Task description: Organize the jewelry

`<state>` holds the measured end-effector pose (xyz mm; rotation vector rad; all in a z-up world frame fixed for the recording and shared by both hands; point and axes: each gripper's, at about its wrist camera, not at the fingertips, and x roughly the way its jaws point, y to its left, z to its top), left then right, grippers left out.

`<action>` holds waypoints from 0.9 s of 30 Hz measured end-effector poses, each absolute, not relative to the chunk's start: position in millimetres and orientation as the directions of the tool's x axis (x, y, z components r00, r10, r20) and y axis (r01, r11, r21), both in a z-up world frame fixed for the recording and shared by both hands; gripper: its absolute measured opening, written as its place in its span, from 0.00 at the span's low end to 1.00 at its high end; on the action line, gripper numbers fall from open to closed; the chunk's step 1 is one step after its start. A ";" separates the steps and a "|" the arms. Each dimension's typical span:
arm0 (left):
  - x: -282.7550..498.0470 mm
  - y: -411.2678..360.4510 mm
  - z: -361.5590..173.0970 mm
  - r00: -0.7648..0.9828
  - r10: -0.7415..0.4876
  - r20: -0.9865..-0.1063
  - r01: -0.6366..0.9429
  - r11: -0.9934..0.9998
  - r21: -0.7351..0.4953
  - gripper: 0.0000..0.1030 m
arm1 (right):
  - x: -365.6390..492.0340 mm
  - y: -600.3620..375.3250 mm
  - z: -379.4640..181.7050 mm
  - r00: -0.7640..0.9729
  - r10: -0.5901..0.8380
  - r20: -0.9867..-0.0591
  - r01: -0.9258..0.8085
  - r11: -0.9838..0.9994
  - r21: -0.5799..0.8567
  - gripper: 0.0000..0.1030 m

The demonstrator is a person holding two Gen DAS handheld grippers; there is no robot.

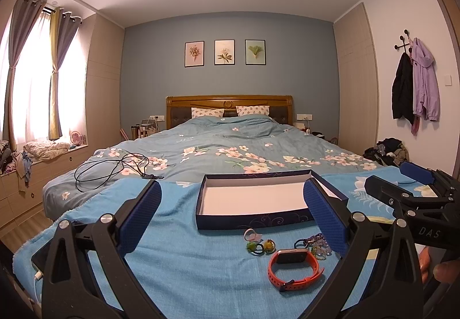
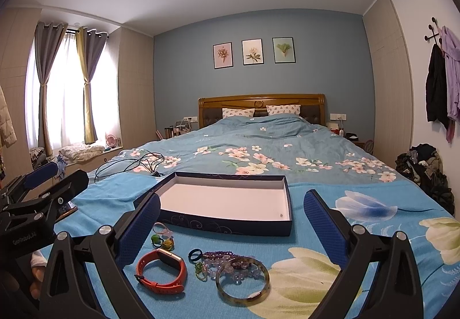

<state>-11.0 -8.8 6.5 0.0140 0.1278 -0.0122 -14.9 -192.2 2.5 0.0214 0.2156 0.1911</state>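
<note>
An empty dark blue box [image 1: 253, 221] [image 2: 227, 225] with a white inside lies open on the blue towel on the bed. In front of it lies the jewelry: an orange watch [image 1: 293, 267] [image 2: 161, 271], small green and yellow rings [image 1: 260, 247] [image 2: 162, 242], a pink ring [image 2: 161, 228], a dark ring [image 2: 195, 255], beaded bracelets [image 2: 227, 264] and a mottled bangle [image 2: 243, 281]. My left gripper [image 1: 233, 218] is open above the jewelry, holding nothing. My right gripper [image 2: 233, 227] is open above the bangle and beads, holding nothing.
A black cable [image 1: 115, 169] lies on the floral duvet to the left behind the box. A phone [image 1: 43, 257] lies at the towel's left edge. Clothes are piled on the floor at the right [image 2: 425, 172]. A window bench stands at the left.
</note>
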 end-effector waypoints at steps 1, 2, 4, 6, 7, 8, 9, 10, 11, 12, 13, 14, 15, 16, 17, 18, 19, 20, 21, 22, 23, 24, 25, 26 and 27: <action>-10.8 -9.1 6.5 0.992 -0.011 -0.128 0.013 1.000 0.013 0.94 | -15.8 -192.1 2.5 0.959 0.191 -0.210 -0.186 0.982 0.042 0.94; -10.7 -9.1 6.4 0.992 -0.011 -0.128 0.012 1.000 0.014 0.94 | -14.6 -191.8 2.5 0.959 0.191 -0.211 -0.186 0.982 0.041 0.94; -10.8 -9.1 6.4 0.992 -0.011 -0.128 0.013 1.000 0.014 0.94 | -15.7 -192.0 2.5 0.959 0.191 -0.211 -0.186 0.982 0.041 0.94; -11.1 -9.3 6.2 0.992 -0.011 -0.129 0.013 1.000 0.014 0.94 | -14.5 -191.9 2.7 0.959 0.191 -0.211 -0.186 0.982 0.042 0.94; -11.2 -9.3 6.2 0.992 -0.012 -0.129 0.014 1.000 0.014 0.94 | -15.2 -191.8 2.7 0.958 0.191 -0.212 -0.186 0.982 0.041 0.94; -11.2 -9.5 6.2 0.992 -0.011 -0.129 0.013 1.000 0.015 0.94 | -15.7 -192.0 2.7 0.958 0.191 -0.212 -0.186 0.982 0.041 0.94; -11.1 -9.4 6.2 0.992 -0.011 -0.129 0.013 1.000 0.015 0.94 | -14.5 -192.0 2.8 0.958 0.191 -0.212 -0.186 0.982 0.042 0.94; -11.3 -9.3 6.0 0.991 -0.013 -0.130 0.015 1.000 0.014 0.94 | -14.8 -191.8 2.6 0.958 0.191 -0.213 -0.186 0.982 0.043 0.94; -11.9 -10.5 5.4 0.991 -0.013 -0.131 0.015 1.000 0.015 0.94 | -16.3 -191.9 2.8 0.958 0.192 -0.212 -0.187 0.981 0.044 0.94; -12.2 -10.6 5.3 0.991 -0.013 -0.132 0.015 1.000 0.016 0.94 | -15.8 -191.6 2.9 0.958 0.192 -0.212 -0.187 0.981 0.042 0.94; -12.4 -10.8 5.1 0.991 -0.014 -0.133 0.016 1.000 0.017 0.94 | -14.1 -190.9 2.4 0.958 0.190 -0.214 -0.186 0.982 0.042 0.94; -12.7 -11.3 5.1 0.991 -0.015 -0.133 0.017 1.000 0.017 0.94 | -15.5 -190.9 2.5 0.958 0.190 -0.213 -0.186 0.982 0.042 0.94; -13.2 -11.0 5.2 0.991 -0.015 -0.133 0.017 1.000 0.017 0.94 | -14.4 -191.3 2.6 0.958 0.193 -0.212 -0.188 0.981 0.044 0.94; -12.5 -11.4 5.1 0.991 -0.014 -0.134 0.017 1.000 0.018 0.94 | -14.3 -191.0 2.8 0.958 0.193 -0.214 -0.188 0.981 0.044 0.94; -12.6 -11.7 5.0 0.991 -0.014 -0.135 0.017 1.000 0.018 0.94 | -14.7 -190.7 2.8 0.957 0.192 -0.216 -0.187 0.981 0.043 0.94; -13.3 -11.4 4.9 0.991 -0.014 -0.135 0.017 1.000 0.018 0.94 | -12.5 -190.7 2.6 0.957 0.192 -0.216 -0.187 0.981 0.043 0.94; -12.6 -11.8 5.0 0.991 -0.015 -0.134 0.017 1.000 0.018 0.94 | -11.8 -190.4 2.9 0.957 0.192 -0.217 -0.187 0.981 0.043 0.94; -13.1 -11.6 5.0 0.991 -0.015 -0.135 0.018 1.000 0.018 0.94 | -12.3 -190.0 2.9 0.957 0.193 -0.218 -0.188 0.981 0.044 0.94; -13.2 -11.7 4.9 0.991 -0.015 -0.135 0.017 1.000 0.019 0.94 | -10.6 -190.4 2.7 0.956 0.193 -0.219 -0.188 0.981 0.044 0.94; -13.2 -11.6 4.9 0.991 -0.014 -0.134 0.016 1.000 0.018 0.94 | -10.3 -190.4 2.8 0.957 0.193 -0.218 -0.188 0.981 0.044 0.94; -12.8 -11.7 4.9 0.991 -0.014 -0.134 0.017 1.000 0.018 0.94 | -10.6 -190.0 2.9 0.957 0.194 -0.218 -0.189 0.981 0.044 0.94; -13.0 -11.6 4.8 0.991 -0.015 -0.135 0.018 1.000 0.019 0.94 | -10.2 -189.8 2.9 0.956 0.194 -0.220 -0.189 0.981 0.044 0.94; -12.6 -11.8 5.0 0.991 -0.014 -0.135 0.016 1.000 0.018 0.94 | -10.2 -190.0 2.8 0.956 0.193 -0.220 -0.188 0.981 0.044 0.94; -13.3 -11.5 4.9 0.991 -0.014 -0.135 0.017 1.000 0.018 0.94 | -9.6 -190.3 2.9 0.956 0.194 -0.220 -0.189 0.981 0.044 0.94; -12.7 -11.8 5.0 0.991 -0.015 -0.135 0.018 1.000 0.019 0.94 | -9.9 -189.9 2.9 0.956 0.195 -0.220 -0.190 0.981 0.044 0.94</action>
